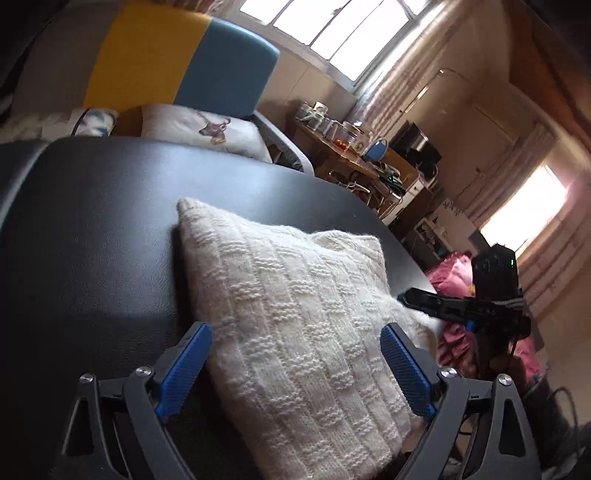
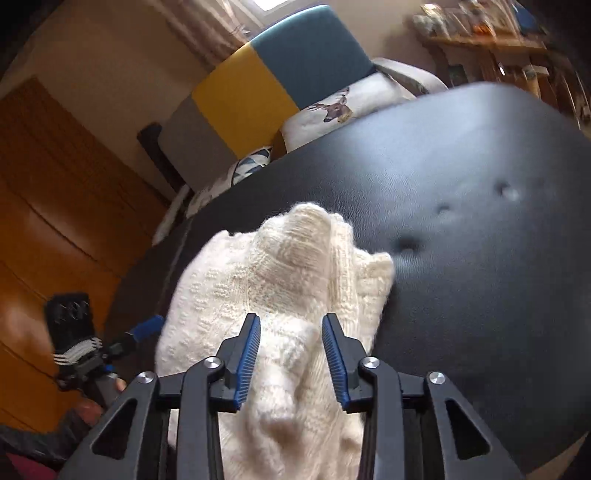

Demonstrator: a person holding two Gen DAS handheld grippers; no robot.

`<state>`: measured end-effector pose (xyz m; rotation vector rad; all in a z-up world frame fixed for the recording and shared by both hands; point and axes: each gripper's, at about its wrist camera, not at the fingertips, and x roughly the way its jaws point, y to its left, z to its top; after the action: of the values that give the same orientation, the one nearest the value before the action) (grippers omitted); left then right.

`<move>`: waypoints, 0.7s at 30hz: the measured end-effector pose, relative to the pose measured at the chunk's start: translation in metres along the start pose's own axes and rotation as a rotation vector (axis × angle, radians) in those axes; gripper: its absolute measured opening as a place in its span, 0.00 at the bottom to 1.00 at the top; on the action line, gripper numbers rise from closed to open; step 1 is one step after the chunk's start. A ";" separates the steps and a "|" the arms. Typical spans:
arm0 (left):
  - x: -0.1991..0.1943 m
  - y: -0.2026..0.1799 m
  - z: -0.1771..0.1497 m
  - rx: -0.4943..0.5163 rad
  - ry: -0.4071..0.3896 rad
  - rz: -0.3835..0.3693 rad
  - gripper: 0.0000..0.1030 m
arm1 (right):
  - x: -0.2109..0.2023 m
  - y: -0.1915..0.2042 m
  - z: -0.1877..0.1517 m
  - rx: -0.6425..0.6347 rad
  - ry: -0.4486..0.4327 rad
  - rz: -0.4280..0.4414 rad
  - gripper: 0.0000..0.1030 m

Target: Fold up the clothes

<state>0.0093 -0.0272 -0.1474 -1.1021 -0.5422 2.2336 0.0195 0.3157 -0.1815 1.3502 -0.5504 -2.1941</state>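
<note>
Both tongs stand spread and grasp nothing: the left gripper [image 1: 295, 369] and right gripper [image 2: 291, 354] straddle the cream knitted sweater [image 1: 295, 314], a folded bundle on the black padded table [image 1: 92, 240]. Its bulky, slack knit near the table edge could slump open or slide off if nudged. No readable writing or brand shows.

Daylight pours through the overexposed window [image 1: 332, 33] and a blown-out doorway [image 1: 524, 206], leaving the room warm but dim. A soft sheen lies across the black table [image 1: 110, 229]. Fisheye distortion bends both views and blackens their corners. The right wrist view is smeared, perhaps by motion, most of all along the cluttered shelf [image 2: 491, 33].
</note>
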 end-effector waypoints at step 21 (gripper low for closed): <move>0.049 0.011 -0.008 -0.172 0.198 -0.064 1.00 | 0.014 -0.022 -0.007 0.140 0.082 0.131 0.82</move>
<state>-0.0115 -0.0025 -0.1869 -1.3567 -0.6844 2.0242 0.0159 0.3241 -0.2070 1.4263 -0.7511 -2.0183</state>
